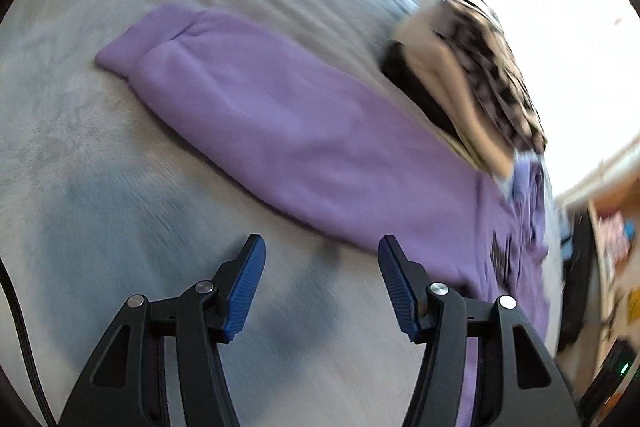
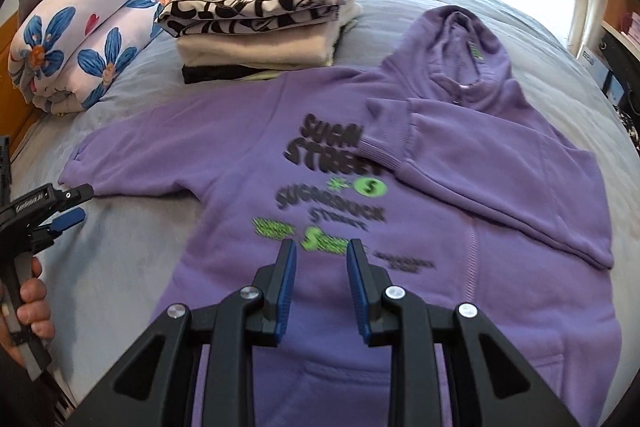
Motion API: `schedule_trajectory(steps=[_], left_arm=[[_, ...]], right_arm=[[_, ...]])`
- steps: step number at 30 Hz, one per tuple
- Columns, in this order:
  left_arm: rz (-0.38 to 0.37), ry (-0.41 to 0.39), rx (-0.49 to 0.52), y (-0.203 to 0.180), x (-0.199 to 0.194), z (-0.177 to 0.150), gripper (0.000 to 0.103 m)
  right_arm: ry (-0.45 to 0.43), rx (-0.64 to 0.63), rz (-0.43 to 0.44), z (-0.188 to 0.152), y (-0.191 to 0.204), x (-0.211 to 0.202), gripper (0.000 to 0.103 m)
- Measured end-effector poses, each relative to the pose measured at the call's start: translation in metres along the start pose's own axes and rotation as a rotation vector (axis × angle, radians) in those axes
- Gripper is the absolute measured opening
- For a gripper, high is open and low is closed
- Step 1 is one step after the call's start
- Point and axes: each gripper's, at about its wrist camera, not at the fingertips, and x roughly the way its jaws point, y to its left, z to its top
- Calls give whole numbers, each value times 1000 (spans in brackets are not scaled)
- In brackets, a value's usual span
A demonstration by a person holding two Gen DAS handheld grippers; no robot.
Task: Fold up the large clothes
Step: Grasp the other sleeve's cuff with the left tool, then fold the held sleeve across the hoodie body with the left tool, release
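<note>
A purple hoodie with black and green print lies face up on the grey bed. Its right sleeve is folded across the chest, with the cuff over the print. Its left sleeve stretches out flat on the bedcover. My left gripper is open and empty, just above the bedcover beside that sleeve; it also shows in the right wrist view near the sleeve's cuff end. My right gripper is open and empty, hovering over the hoodie's lower front.
A stack of folded clothes with a black-and-white printed piece on top sits behind the hoodie, and shows in the left wrist view. A rolled floral quilt lies at the back left. Grey bedcover surrounds the hoodie. Shelves stand at the right.
</note>
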Motion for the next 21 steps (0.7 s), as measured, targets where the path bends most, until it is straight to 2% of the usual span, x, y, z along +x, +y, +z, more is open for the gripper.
schedule_trajectory(steps=[4,6,7,9,10,12,14,16,18,19,21], left_arm=[[-46,-19,-101,30,18,22,57],[-54,-53,-154,41,22,35,56],[-42,-68,-165,43,24,40,49],[11,-86,-162,43,27,51,19],[19,-83,-153,40,28,54,10],[56,-99,-120,24,25,59,7],[99,-168,11,-14,9,55,6],[92,-216,136,-59,-9,45,6],[12,-235,273,-121,-27,27,6],[-12,-237,314,-140,-32,19,6],[-94,-232,448,-205,-43,-9,6]], right_arm=[[13,-27,5,2,12,11,26],[19,-37,7,1,15,14,26],[21,-40,7,1,15,15,26],[25,-35,7,-1,13,15,26],[25,-28,8,-2,10,15,26],[21,-14,11,-3,3,12,26],[18,2,7,-5,-7,10,26],[13,24,3,-7,-19,6,26],[5,56,4,-8,-33,1,26],[-2,75,5,-9,-42,-3,26],[-21,107,4,-12,-57,-12,26]])
